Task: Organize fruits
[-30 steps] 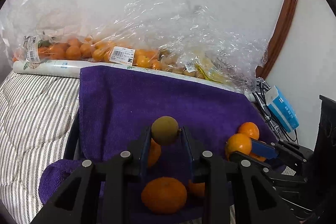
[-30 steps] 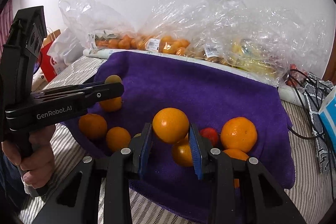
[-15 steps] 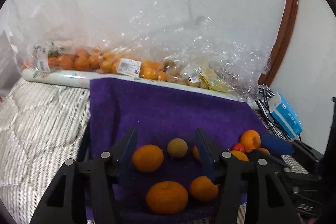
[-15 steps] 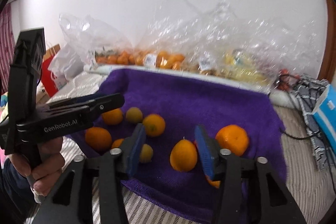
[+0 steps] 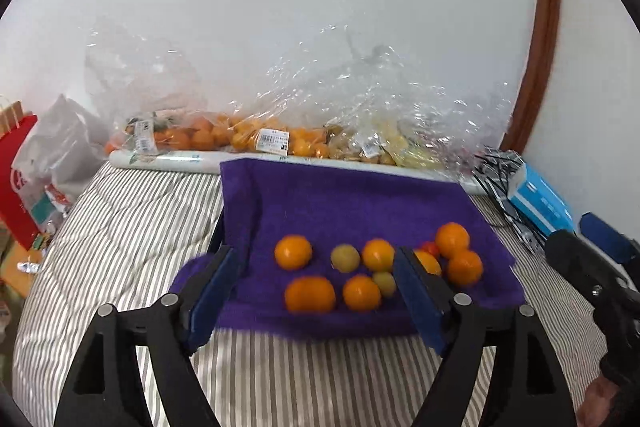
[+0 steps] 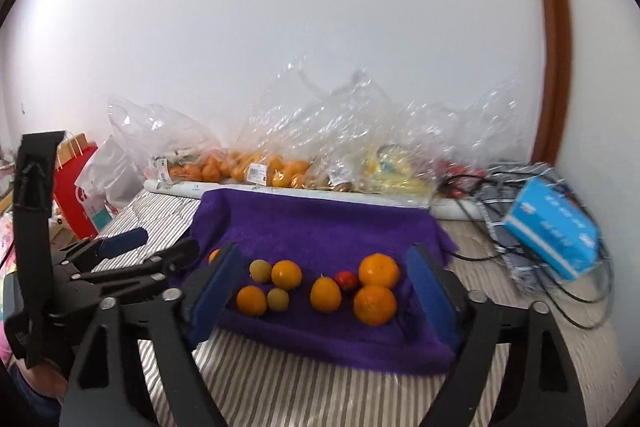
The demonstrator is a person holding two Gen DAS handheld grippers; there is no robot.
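Both grippers, the left gripper and the right gripper, hang wide apart and hold nothing above the striped bedding, probably to survey the fruits lying loosely grouped on the purple towel, which likely stops them rolling away.

On the purple towel there are seven orange fruits, two small yellow-green fruits and one little red fruit. That makes ten fruits in all. There are two tongs, the left tongs and the right tongs. There is one blue box and one red bag. The fruits inside the clear bags are too many and too blurry to count
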